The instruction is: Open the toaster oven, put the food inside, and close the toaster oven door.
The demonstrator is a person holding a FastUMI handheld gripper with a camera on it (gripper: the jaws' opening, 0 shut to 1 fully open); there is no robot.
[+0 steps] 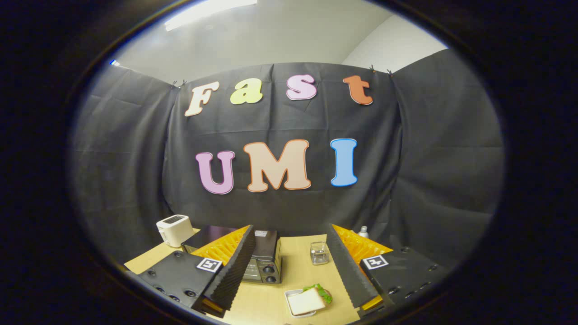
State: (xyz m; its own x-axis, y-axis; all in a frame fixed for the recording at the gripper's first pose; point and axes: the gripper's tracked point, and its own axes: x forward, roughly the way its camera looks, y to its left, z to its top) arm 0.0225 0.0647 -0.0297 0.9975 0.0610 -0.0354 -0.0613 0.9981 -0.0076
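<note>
Tongs (289, 271) spread wide, empty, high above sandwich (307, 300).

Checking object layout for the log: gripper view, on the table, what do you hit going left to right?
White toaster → toaster oven, door shut, behind one finger → sandwich on its tray, between the open fingers → glass jar → small bottle at the back. Gripper holds nothing.

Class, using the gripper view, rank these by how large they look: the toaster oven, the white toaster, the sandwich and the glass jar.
1. Toaster oven, partly hidden by a finger
2. White toaster and sandwich: alike, and the sandwich lies nearer, so unranked
3. Glass jar

Gripper open.
</note>
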